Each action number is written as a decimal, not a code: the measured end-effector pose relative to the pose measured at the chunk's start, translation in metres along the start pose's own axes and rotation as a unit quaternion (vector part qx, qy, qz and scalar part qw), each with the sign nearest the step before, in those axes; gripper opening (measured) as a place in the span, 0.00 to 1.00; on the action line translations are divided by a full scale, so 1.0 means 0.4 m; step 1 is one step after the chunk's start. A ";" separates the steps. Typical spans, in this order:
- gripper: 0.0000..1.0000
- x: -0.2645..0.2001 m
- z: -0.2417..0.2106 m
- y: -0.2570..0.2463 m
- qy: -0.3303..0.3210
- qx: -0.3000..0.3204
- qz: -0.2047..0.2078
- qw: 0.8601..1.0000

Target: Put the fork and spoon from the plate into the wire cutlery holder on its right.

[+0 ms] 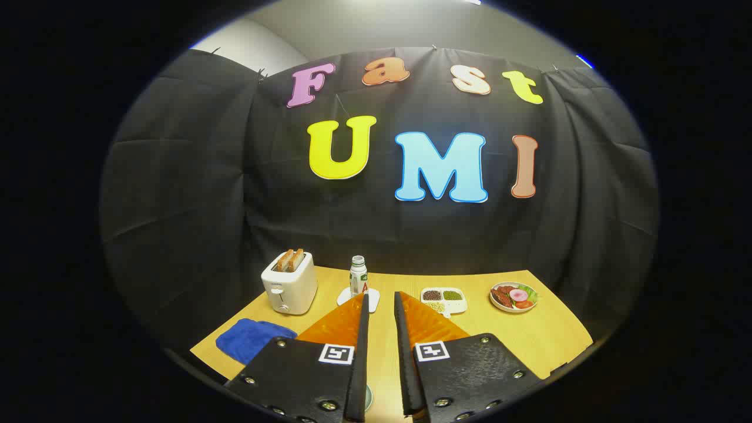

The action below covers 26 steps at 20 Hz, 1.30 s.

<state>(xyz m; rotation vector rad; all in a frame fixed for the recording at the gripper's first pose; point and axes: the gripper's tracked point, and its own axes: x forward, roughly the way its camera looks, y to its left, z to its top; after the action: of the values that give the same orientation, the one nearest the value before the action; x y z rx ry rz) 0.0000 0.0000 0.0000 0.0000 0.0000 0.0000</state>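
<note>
Hovering above the surface (552, 338), gripper (380, 302) narrowly parted and empty; bottle (358, 275) just ahead risks toppling if advanced carelessly.

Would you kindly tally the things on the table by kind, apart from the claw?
Toaster with toast: 1
Bottle on a white coaster: 1
Divided tray of grains: 1
Plate of food: 1
Blue cloth: 1
Total: 5
The claw is slightly open, holding nothing.
</note>
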 end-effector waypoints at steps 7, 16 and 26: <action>0.24 0.002 -0.001 -0.001 0.001 -0.002 -0.003 1.000; 0.24 -0.001 -0.006 -0.002 0.002 -0.002 -0.005 1.000; 0.24 0.022 -0.244 0.061 0.172 0.060 0.047 0.982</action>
<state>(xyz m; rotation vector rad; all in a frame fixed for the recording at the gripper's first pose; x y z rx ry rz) 0.0087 0.0243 -0.0975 0.1201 0.3464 0.0944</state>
